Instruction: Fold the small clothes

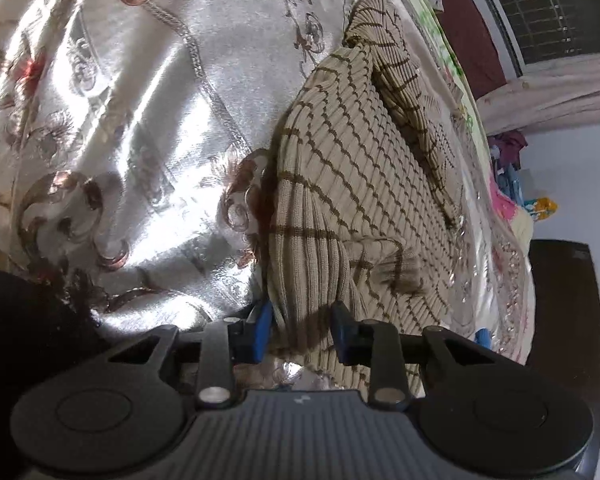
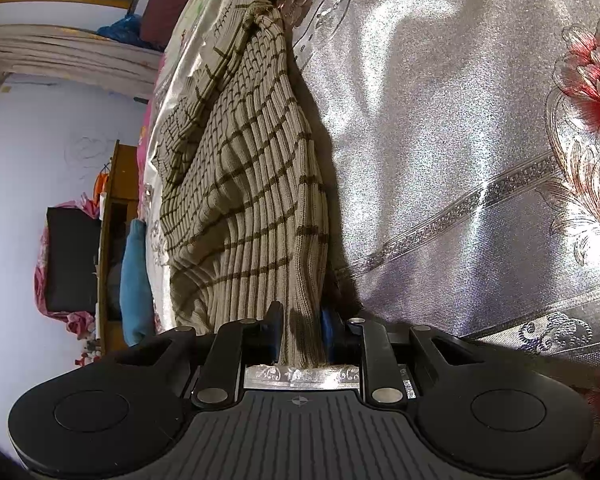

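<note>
A beige ribbed knit garment with thin dark brown check lines (image 1: 352, 184) lies on a shiny silver floral bedspread (image 1: 140, 120). My left gripper (image 1: 302, 330) is shut on a thick fold of the garment's near edge, cloth bunched between its blue pads. In the right wrist view the same garment (image 2: 252, 184) stretches away from me. My right gripper (image 2: 302, 334) is shut on its ribbed edge. A sleeve lies folded across the body at the far end (image 1: 404, 80).
The bedspread (image 2: 460, 140) covers the bed around the garment. A wooden cabinet (image 2: 116, 216) and a blue cloth (image 2: 134, 276) stand beside the bed. A window (image 1: 548, 12), curtains and piled colourful clothes (image 1: 508, 184) lie beyond the bed.
</note>
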Action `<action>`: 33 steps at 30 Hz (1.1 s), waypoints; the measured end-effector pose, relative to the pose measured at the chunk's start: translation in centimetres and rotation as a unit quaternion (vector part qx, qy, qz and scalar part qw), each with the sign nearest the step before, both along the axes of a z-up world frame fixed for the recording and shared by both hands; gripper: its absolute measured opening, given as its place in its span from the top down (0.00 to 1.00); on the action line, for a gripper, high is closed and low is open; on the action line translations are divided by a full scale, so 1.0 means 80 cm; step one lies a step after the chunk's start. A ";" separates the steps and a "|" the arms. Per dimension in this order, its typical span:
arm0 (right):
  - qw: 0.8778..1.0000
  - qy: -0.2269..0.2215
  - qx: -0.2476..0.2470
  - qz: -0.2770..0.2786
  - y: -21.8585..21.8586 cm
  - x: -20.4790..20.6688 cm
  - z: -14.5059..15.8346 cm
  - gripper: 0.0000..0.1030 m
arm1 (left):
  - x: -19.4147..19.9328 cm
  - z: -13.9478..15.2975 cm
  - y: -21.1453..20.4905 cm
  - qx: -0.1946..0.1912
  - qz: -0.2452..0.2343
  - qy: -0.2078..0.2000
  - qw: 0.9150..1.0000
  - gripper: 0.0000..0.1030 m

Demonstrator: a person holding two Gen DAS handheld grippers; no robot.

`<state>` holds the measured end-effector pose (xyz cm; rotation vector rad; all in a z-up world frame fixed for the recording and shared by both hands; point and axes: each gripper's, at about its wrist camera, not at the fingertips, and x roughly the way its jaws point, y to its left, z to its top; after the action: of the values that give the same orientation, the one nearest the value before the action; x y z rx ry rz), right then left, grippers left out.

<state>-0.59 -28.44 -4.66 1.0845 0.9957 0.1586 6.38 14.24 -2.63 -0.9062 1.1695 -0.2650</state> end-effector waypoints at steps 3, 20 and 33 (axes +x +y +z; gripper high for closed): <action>1.000 -0.001 -0.002 -0.001 0.002 0.001 0.000 0.79 | 0.005 0.000 -0.007 0.015 -0.006 -0.001 1.000 0.76; 0.968 -0.215 0.089 -0.089 -0.045 0.085 0.126 0.92 | 0.124 0.112 0.012 -0.153 0.027 -0.169 0.973 0.85; 0.971 -0.185 -0.052 -0.146 -0.094 0.340 0.119 0.92 | 0.342 0.095 0.000 -0.059 0.080 -0.216 0.971 0.88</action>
<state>26.59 -35.96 4.86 1.0465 0.4985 0.0637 33.75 14.24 5.01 -0.9818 0.6788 -0.3813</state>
